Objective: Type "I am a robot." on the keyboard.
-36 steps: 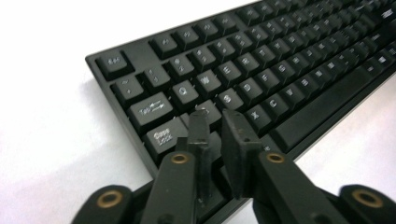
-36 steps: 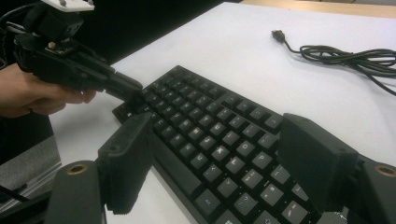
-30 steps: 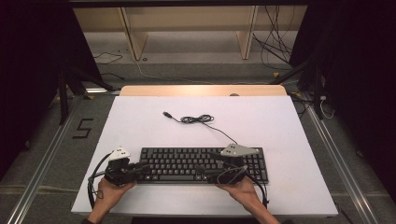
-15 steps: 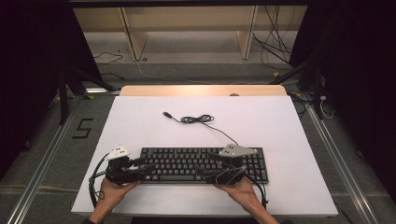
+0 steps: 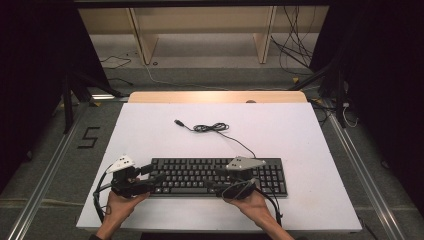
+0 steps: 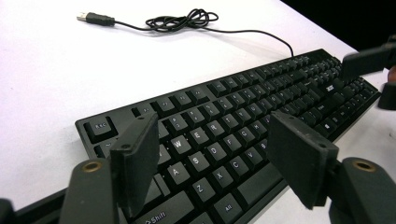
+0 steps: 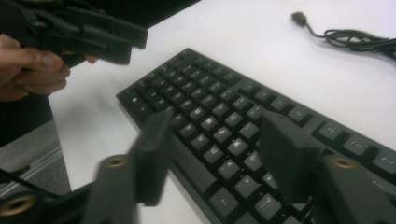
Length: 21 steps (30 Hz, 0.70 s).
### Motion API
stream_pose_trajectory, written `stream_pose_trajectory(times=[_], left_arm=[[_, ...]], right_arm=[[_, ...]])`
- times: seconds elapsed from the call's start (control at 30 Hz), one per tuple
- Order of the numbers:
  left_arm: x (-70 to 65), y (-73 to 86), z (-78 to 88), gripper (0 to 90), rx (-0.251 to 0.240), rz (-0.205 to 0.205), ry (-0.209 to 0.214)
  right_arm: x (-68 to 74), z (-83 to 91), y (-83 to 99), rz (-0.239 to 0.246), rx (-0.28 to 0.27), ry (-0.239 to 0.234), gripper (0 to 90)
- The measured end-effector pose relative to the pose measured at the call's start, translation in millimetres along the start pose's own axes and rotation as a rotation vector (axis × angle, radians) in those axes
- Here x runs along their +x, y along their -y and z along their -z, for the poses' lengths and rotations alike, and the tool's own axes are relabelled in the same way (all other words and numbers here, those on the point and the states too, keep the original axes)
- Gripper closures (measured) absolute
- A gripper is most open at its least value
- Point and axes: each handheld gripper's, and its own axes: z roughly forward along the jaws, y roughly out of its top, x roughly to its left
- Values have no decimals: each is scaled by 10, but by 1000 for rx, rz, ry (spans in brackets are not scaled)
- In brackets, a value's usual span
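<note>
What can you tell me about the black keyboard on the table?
The keyboard is black, looks like plastic, and is full-size with white letters and a number pad at its right end. It lies flat near the front edge of the white table. Its thin black cable runs back from it, bunches into a loose coil and ends in an unplugged USB plug.

The right gripper (image 7: 212,156) jaws look motion-blurred, and the keyboard (image 7: 224,121) runs off-frame.
</note>
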Motion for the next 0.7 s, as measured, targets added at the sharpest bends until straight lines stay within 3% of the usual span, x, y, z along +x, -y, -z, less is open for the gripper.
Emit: stream_pose_trajectory(times=[0.4, 0.5, 0.7], left_arm=[[-7, 0, -8, 317, 4, -4, 3], [-10, -1, -9, 316, 3, -5, 4], [-13, -3, -5, 315, 1, -5, 4]], right_arm=[[59, -238, 61, 38, 104, -21, 841], [76, -299, 82, 53, 131, -18, 894], [79, -395, 114, 69, 172, -2, 900]])
